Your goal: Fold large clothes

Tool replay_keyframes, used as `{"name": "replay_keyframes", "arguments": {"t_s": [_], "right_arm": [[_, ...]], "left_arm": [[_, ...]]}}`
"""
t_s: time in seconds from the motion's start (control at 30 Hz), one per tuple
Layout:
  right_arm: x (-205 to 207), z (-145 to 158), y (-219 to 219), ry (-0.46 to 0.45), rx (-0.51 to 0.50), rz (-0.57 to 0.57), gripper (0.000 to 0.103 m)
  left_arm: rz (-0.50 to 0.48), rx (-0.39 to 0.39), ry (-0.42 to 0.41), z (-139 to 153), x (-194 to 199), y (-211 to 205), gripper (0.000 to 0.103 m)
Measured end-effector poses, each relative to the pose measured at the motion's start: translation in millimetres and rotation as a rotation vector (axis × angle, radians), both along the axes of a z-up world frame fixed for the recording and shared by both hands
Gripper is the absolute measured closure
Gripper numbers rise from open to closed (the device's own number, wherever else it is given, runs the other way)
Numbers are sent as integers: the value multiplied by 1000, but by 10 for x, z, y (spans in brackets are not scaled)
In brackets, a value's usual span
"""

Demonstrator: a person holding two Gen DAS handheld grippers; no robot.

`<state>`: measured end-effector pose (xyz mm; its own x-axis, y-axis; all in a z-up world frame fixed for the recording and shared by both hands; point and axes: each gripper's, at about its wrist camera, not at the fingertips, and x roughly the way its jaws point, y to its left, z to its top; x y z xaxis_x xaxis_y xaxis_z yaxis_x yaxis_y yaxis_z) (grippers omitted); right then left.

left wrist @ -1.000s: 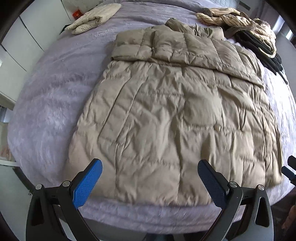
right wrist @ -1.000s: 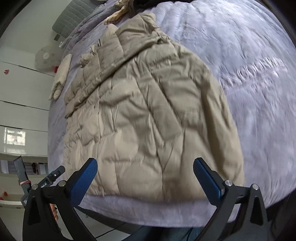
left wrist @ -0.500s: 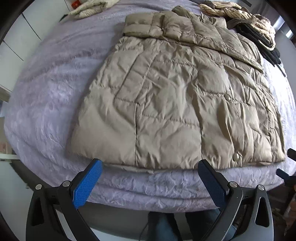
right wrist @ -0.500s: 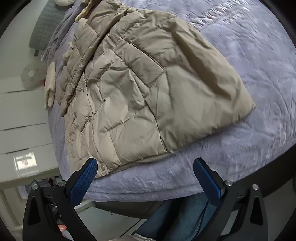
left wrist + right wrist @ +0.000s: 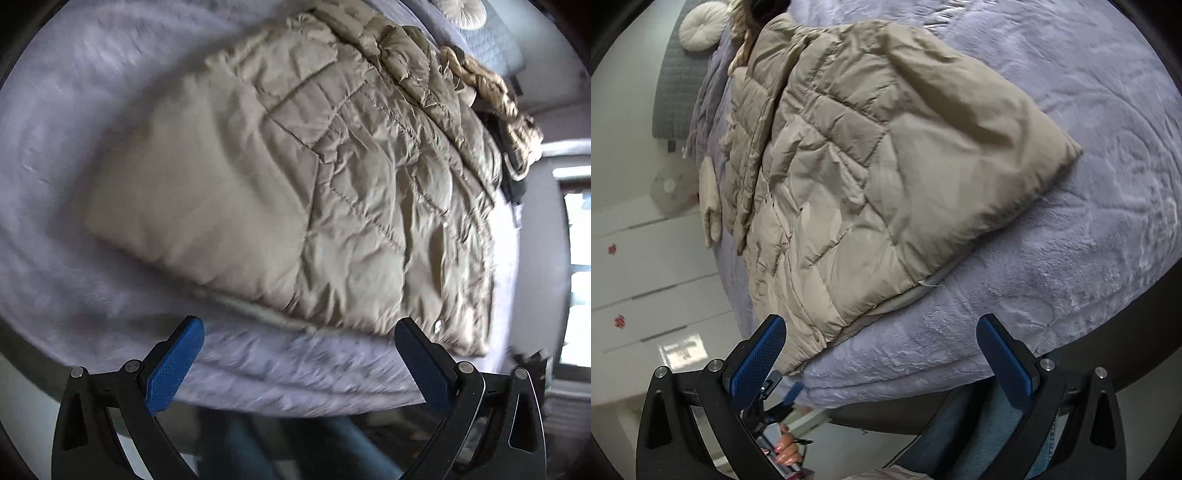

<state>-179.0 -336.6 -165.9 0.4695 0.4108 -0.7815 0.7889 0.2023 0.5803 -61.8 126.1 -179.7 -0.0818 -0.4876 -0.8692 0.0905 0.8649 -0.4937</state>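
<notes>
Both claws, left [image 5: 299, 363] & right [image 5: 881, 360], wide open, empty; puffer jacket [image 5: 871, 155] collar end hidden, left view blurred.

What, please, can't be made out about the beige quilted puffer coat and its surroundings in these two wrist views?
- Left wrist view: motion blur smears the hem corner of the beige quilted puffer coat and the lilac plush bedspread.
- Both views: the coat's underside is hidden by the coat itself.
- Left wrist view: the striped and black clothes pile is too small and partly hidden behind the coat.
- Right wrist view: the round cream cushion is small at the edge.
</notes>
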Motion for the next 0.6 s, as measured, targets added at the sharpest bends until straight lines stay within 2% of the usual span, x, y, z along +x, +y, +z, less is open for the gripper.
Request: {"name": "replay_keyframes", "arguments": {"t_s": [0.13,0.33,0.47,0.53,0.6], "right_arm": [[-85,-57,-77,-36,36,-65,0],[-65,-167,-248,-114,53,-161,0],[29,-381,-324,-104,75,-198,0],[75,-430,-325,-136,94,-218,0],[127,-472,-325,-151,106,-228,0]], "left_arm": [[13,-42,5,-86,108,-144,0],[2,-134,-24,46,276,-255,0],[-21,-107,-14,-40,338,-318,0],[-26,-85,-12,-107,356,-333,0],[-31,-66,-26,-130,362,-345,10]]}}
